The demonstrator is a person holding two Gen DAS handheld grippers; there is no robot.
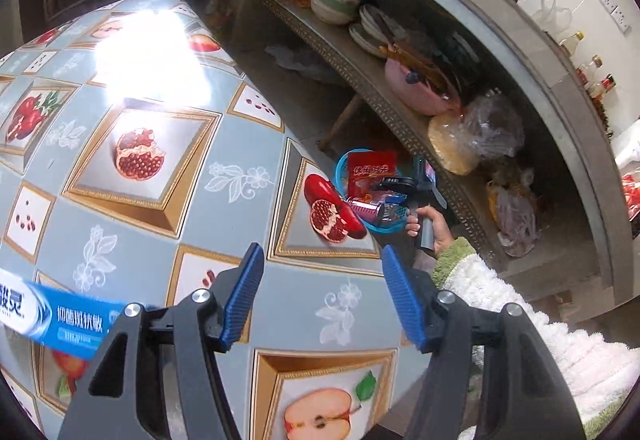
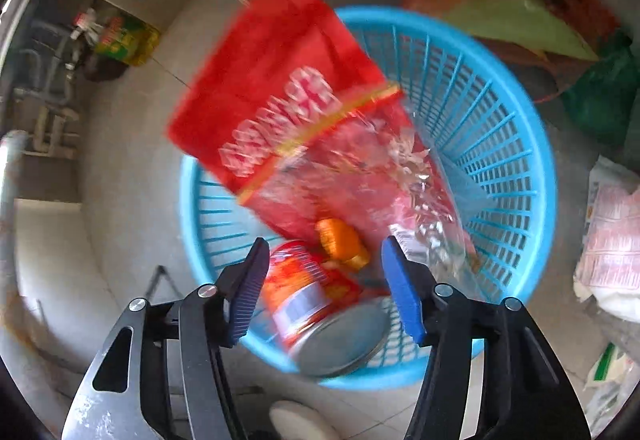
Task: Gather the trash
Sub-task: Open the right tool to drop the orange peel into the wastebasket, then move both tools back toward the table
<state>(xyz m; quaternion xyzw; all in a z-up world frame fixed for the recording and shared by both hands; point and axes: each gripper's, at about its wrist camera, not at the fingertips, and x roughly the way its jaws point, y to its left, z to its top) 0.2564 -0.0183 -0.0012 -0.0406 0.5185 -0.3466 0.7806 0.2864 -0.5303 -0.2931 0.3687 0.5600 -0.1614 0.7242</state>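
The right hand-held gripper (image 2: 324,280) stood spread above the blue basket (image 2: 520,144), the red wrapper (image 2: 272,88) loose; the left hand-held gripper (image 1: 322,282) was spread over the table (image 1: 140,160).

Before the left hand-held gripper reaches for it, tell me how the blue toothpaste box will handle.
The blue cardboard toothpaste box probably feels light and fairly stiff. Lying flat on the glossy fruit-patterned tablecloth, it may slide rather than roll. Squeezed hard, its thin walls could dent.

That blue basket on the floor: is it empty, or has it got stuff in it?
Not empty. The blue basket holds a can lying on its side and an orange piece; a red wrapper sticks out over its rim.
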